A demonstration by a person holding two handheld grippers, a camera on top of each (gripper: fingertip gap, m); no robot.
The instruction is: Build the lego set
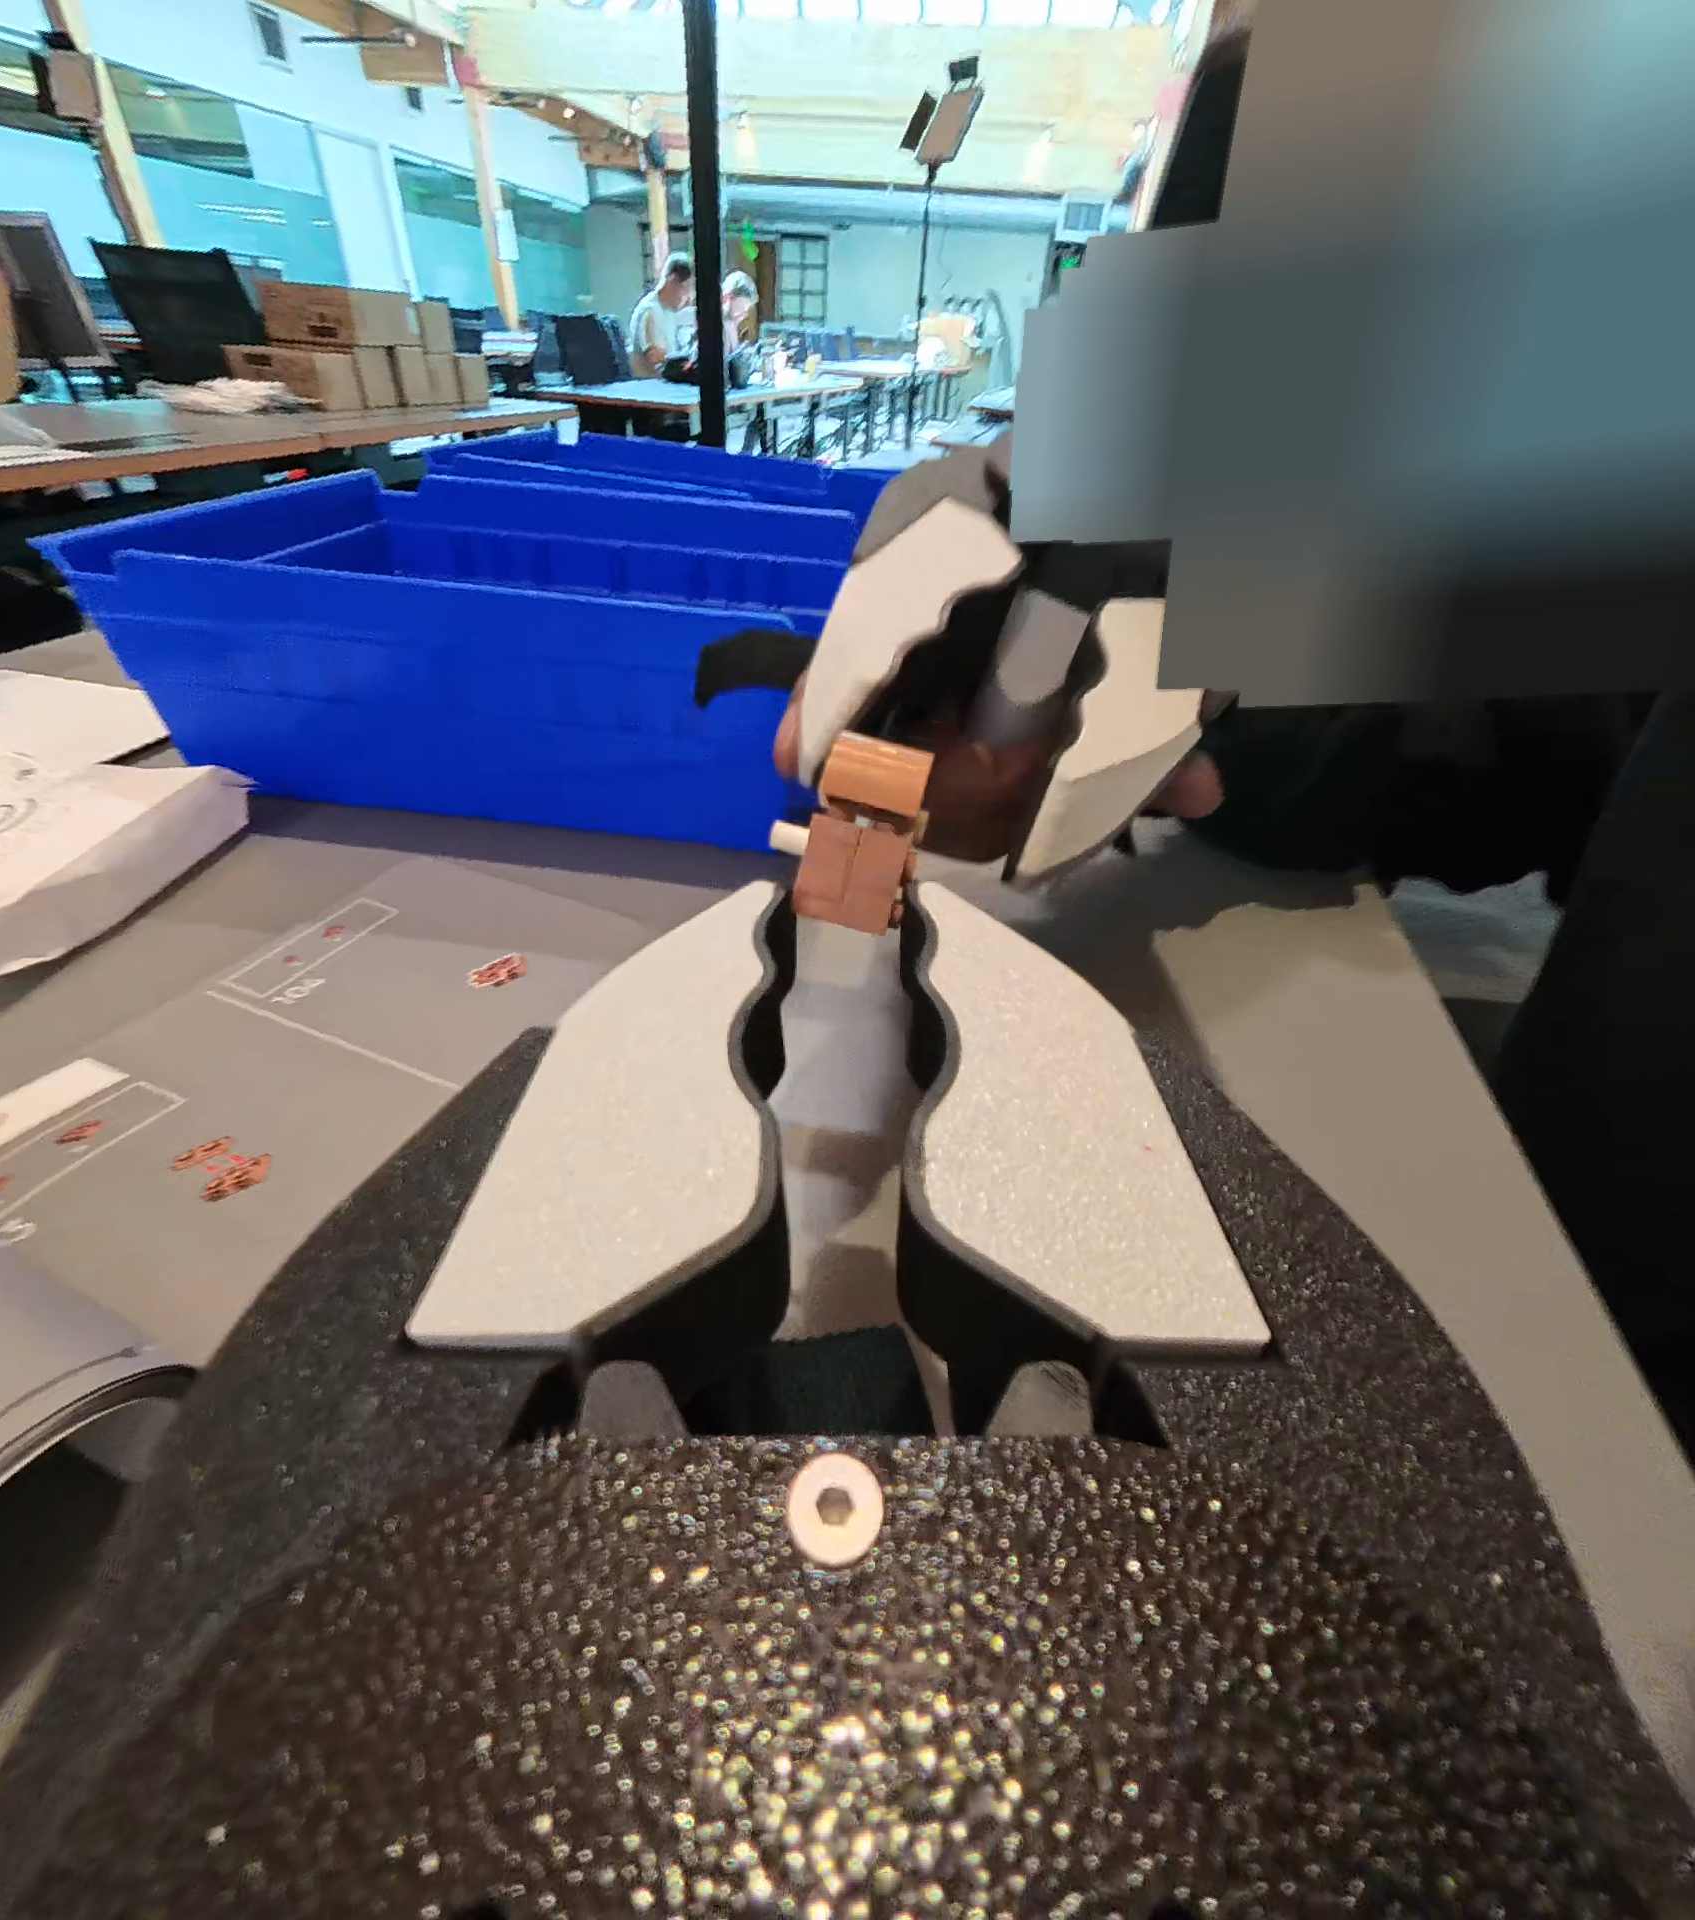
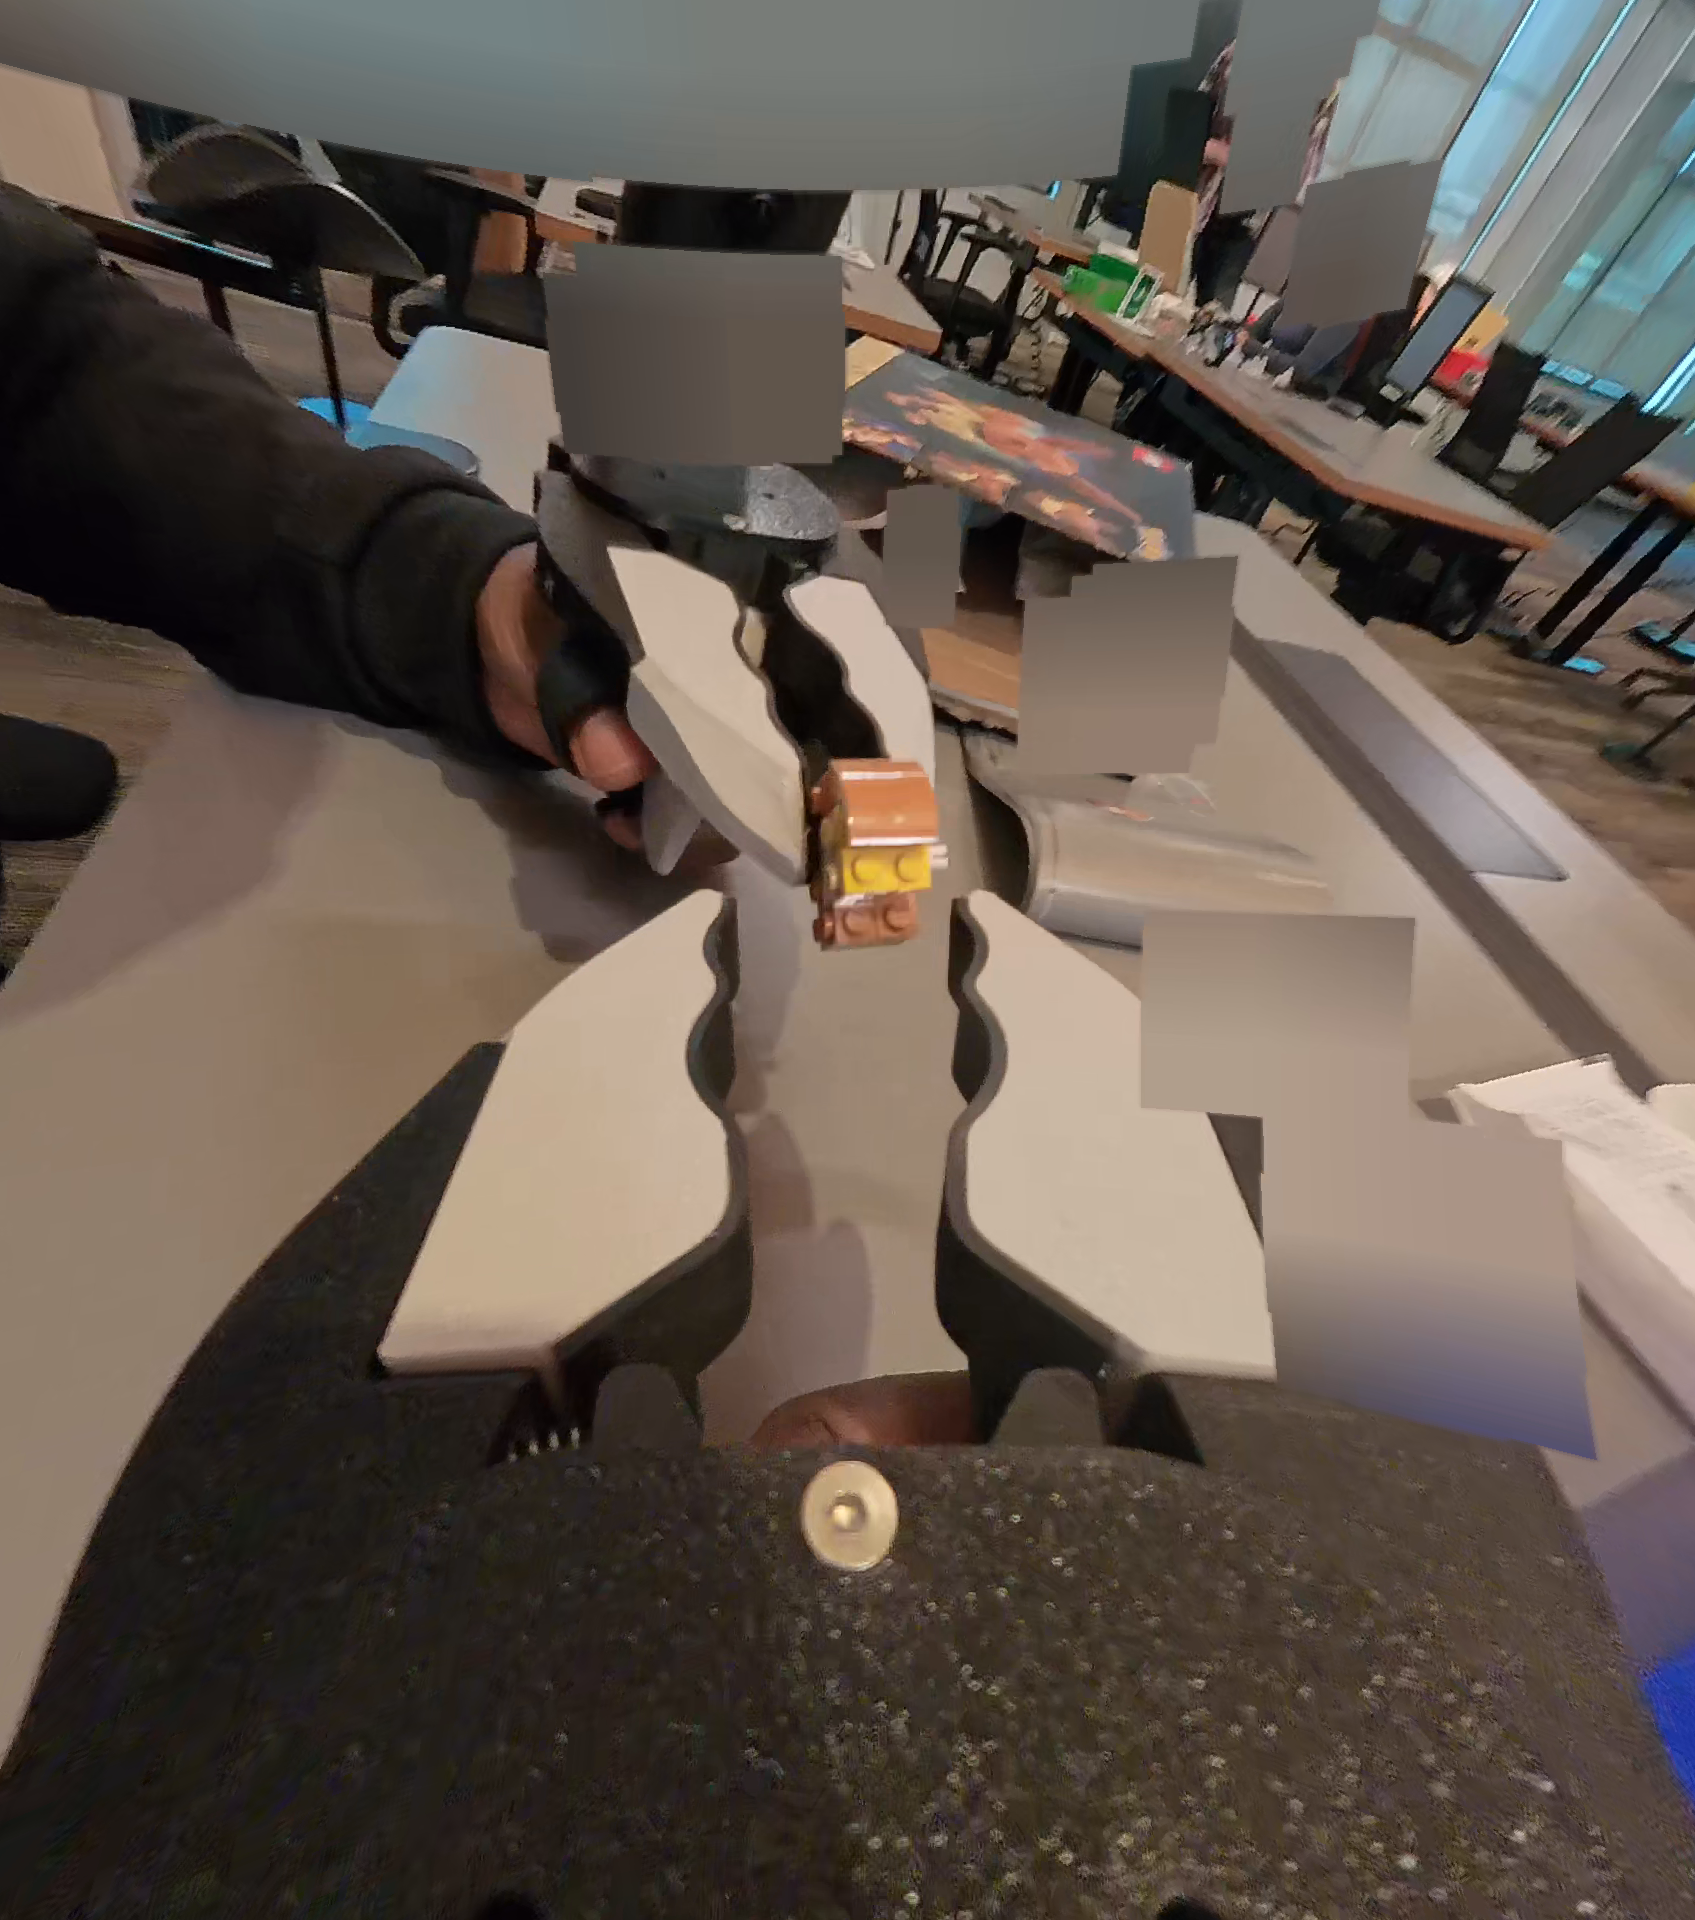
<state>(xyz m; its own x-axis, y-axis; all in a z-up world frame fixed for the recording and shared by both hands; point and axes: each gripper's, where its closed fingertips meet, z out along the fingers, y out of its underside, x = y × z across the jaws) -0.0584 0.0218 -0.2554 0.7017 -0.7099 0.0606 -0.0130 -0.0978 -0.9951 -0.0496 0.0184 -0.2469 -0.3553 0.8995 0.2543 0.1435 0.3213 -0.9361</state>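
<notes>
While the left gripper (image 1: pixel 848 914) is pinching a small brown brick assembly (image 1: pixel 858 831) between its fingertips above the grey table (image 1: pixel 1269 1039), a blue bin (image 1: pixel 427 665) is sitting behind. Opposite, the right gripper (image 2: pixel 838 914) is hanging with fingers spread, clear of the brick assembly (image 2: pixel 874 862), beside white paper (image 2: pixel 1684 1226).

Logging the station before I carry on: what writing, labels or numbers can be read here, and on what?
Nothing is quoted here: all of it is blurred or too small.
Open booklet page: small figures by white outlined boxes, blurred.
White paper: printed lines, blurred.
Cardboard boxes: dark marks, too far.
Colourful box: small logo, unreadable.
White sheet: fine print, too small.
</notes>
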